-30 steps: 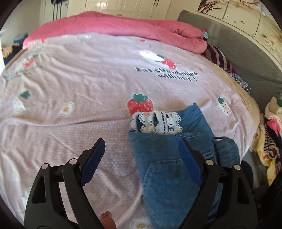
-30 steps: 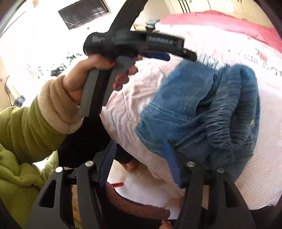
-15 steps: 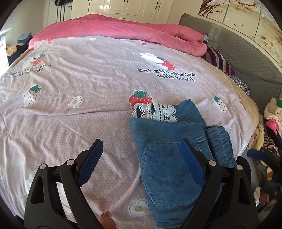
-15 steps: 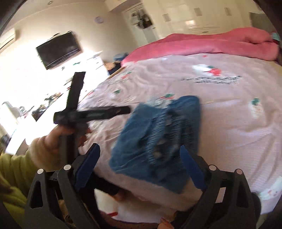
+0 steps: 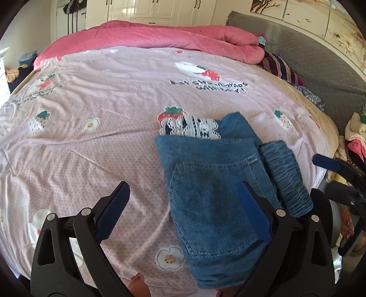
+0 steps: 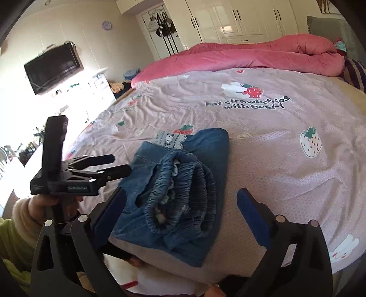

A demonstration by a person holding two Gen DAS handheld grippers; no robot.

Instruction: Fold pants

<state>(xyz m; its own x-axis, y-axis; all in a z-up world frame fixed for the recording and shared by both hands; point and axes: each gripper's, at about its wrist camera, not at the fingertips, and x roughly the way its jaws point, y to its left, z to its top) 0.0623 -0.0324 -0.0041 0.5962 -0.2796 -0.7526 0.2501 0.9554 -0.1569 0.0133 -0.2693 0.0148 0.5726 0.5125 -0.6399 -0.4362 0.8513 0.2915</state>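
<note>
The blue denim pants [image 5: 212,196] lie folded into a small stack near the front edge of the bed, with a white lace trim [image 5: 192,125] showing at the far end and the gathered waistband [image 6: 183,196] on the right side. My left gripper [image 5: 183,217] is open and empty, held just in front of the stack. My right gripper [image 6: 180,217] is open and empty, held back from the waistband side. The pants also show in the right wrist view [image 6: 178,189]. The left gripper shows from the side in the right wrist view [image 6: 109,164].
The pink strawberry-print bedsheet [image 5: 114,96] covers the bed. A rolled pink duvet [image 5: 160,34] lies along the far side, a striped pillow [image 5: 279,68] at the right. A grey headboard [image 5: 320,57], white wardrobes [image 6: 240,20] and a wall television [image 6: 52,66] surround it.
Both grippers have pulled back from the pants and risen. The right gripper opened wider and swung from a close view of the waistband to face the bed. The folded stack stays put.
</note>
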